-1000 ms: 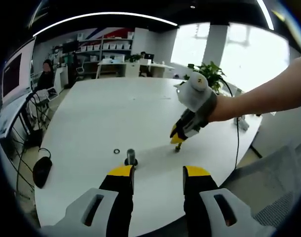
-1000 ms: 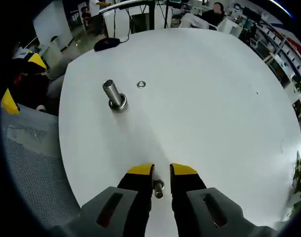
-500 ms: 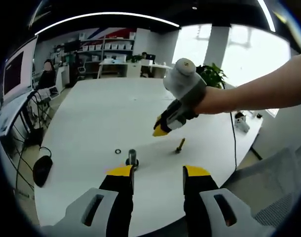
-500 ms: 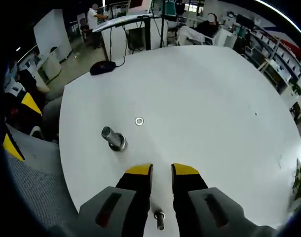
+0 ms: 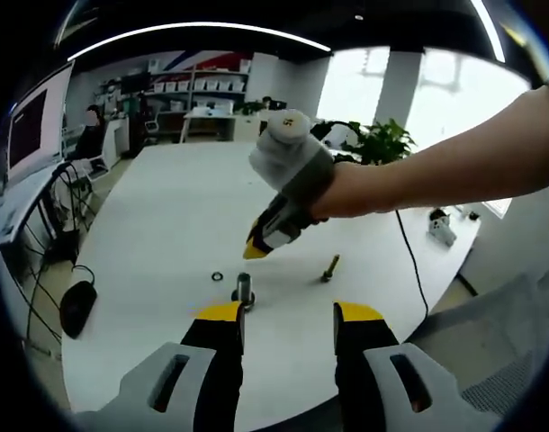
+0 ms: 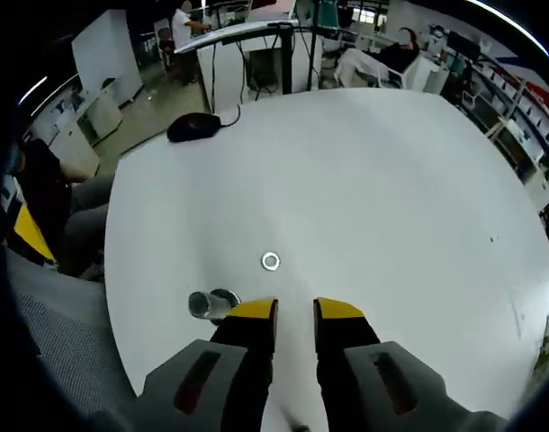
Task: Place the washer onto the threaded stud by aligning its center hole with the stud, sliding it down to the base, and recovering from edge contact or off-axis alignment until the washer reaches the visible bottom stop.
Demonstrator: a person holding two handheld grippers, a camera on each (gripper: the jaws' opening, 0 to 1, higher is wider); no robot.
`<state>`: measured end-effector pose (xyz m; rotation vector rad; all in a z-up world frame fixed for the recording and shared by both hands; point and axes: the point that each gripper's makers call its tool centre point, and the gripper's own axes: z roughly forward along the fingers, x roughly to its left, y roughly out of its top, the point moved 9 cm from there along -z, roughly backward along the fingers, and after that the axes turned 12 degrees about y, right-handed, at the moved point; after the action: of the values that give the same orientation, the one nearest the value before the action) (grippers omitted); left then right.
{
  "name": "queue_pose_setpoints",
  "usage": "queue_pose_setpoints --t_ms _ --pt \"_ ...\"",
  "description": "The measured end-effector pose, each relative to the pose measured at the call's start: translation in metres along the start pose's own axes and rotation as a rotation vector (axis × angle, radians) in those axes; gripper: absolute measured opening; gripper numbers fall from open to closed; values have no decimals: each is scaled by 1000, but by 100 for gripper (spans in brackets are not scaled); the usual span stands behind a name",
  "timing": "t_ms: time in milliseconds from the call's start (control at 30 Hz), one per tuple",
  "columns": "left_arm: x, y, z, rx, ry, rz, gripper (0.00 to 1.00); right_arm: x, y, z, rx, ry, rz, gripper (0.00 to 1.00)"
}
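Each grey hand-held gripper (image 5: 289, 326) has yellow-tipped black jaws.

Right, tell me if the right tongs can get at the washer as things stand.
Probably yes: the washer lies bare on the table just ahead of the open right tongs, with the stud off to one side.

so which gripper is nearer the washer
Right. The right gripper hangs over the table just short of the washer; the left gripper sits back by the table edge, behind the stud.
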<state>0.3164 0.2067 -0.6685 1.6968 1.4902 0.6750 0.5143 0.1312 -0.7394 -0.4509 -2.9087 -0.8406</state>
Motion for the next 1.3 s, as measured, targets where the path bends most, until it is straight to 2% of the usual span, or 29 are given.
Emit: queue_pose_setpoints --t_ms 233,367,533,800,1067,1200,1300 --pt "3 -1 0 -1 4 -20 38 6 17 30 51 59 -30 20" --pt "3 -1 -1 1 10 -25 38 5 18 42 83 81 -25 20" --pt "4 -1 -1 2 18 -26 38 -1 14 56 154 95 -27 20" --pt "4 -1 -1 7 21 -22 38 -1 11 60 177 106 -21 19" --pt "6 -2 0 15 28 -21 38 -2 18 61 187 111 -74 16" --pt "6 -2 0 18 32 -17 38 0 20 63 222 102 -160 16" --pt "7 -2 0 16 39 -19 38 -3 21 64 220 106 -146 16"
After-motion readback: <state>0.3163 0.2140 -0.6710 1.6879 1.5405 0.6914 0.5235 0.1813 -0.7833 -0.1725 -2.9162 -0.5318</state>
